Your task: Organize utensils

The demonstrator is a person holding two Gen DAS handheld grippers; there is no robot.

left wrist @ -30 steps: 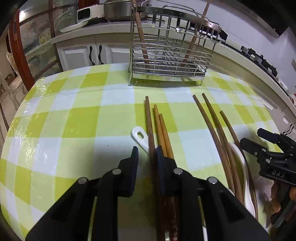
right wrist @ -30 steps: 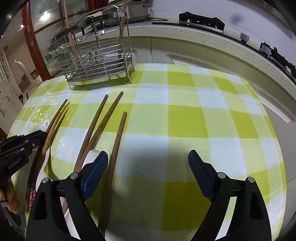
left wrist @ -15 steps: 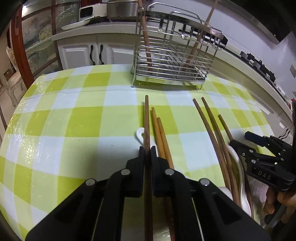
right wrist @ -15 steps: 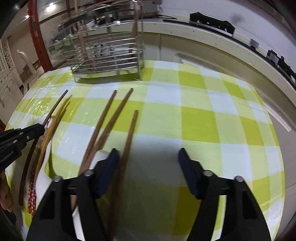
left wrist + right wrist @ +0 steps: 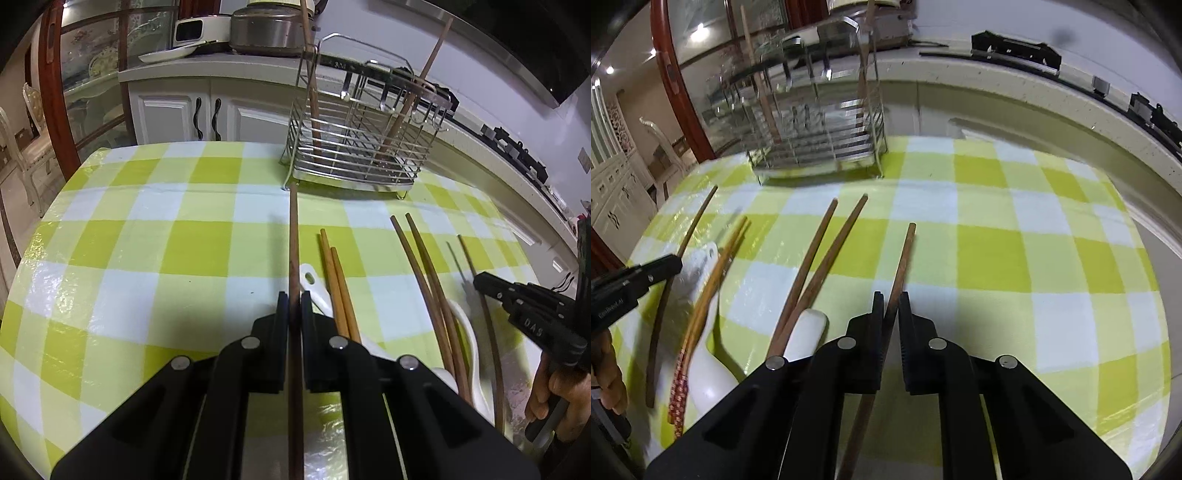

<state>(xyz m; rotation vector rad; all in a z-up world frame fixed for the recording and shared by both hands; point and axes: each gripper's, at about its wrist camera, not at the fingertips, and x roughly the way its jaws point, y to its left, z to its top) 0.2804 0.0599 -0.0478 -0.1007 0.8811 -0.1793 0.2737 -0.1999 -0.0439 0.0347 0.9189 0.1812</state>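
Observation:
My left gripper [image 5: 294, 301] is shut on a dark brown chopstick [image 5: 293, 236], whose far tip hangs just above the cloth near the wire utensil rack [image 5: 354, 147]. My right gripper [image 5: 891, 301] has its jaws closing, pads pressing on another brown chopstick [image 5: 904, 254] that points toward the rack [image 5: 820, 140]. Two chopsticks stand upright in the rack. Loose on the table lie a light orange pair [image 5: 338, 280], a brown pair [image 5: 424, 273] and white spoons [image 5: 467, 332]. The right gripper [image 5: 480, 280] shows at the right edge of the left wrist view.
The table carries a green and white checked cloth [image 5: 997, 258]. A kitchen counter [image 5: 177, 70] with a pot and a plate runs behind the rack. White cabinets [image 5: 207, 118] stand below it. A hand [image 5: 554, 398] holds the right gripper.
My left gripper shut on the dark chopstick and lifted it slightly. My right gripper went from wide open to jaws together on the rightmost brown chopstick.

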